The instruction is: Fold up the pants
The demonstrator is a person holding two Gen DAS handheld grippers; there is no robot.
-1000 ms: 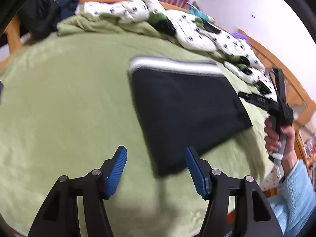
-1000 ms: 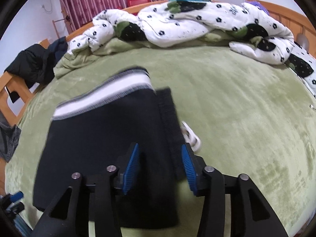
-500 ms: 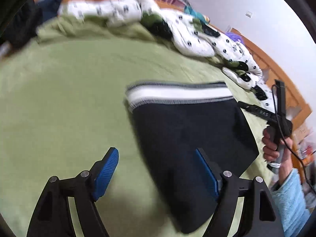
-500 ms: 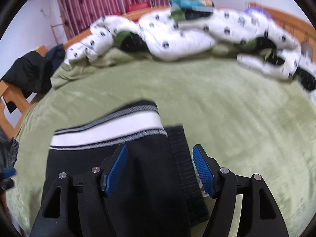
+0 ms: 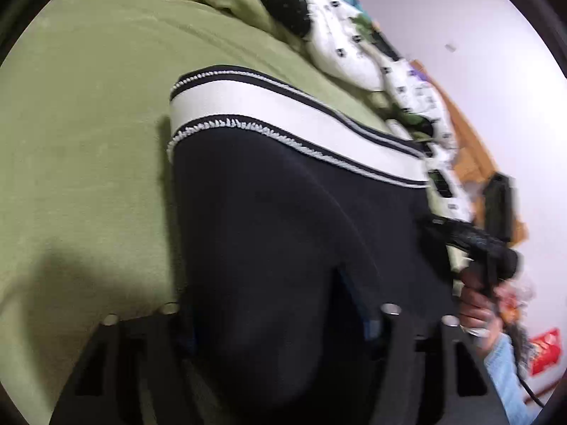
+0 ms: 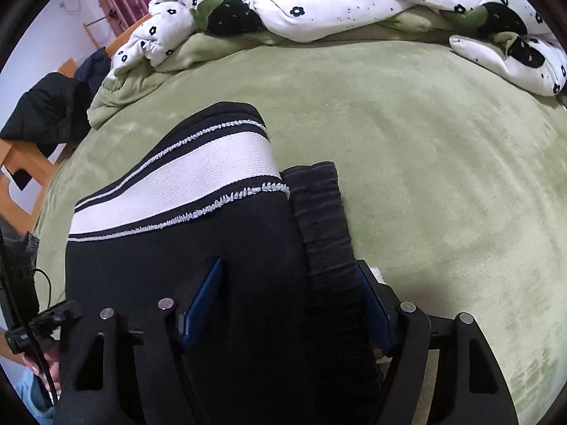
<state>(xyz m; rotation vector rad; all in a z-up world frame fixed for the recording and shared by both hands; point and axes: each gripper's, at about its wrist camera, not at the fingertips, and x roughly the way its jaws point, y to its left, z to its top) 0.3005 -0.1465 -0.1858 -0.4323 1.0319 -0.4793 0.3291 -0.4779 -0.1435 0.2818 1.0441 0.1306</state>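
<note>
Two grippers, left and right, spread wide, straddling black pants on green blanket; no legible writing.

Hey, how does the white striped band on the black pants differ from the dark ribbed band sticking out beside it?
The white striped band is bright white, edged with black lines and white stitching; the dark ribbed band is plain black. The striped band runs across the far edge of the pants, while the ribbed band runs along their right side toward the right claw. The striped band lies on top; the ribbed one pokes out from underneath. Both lie on the green blanket.
</note>
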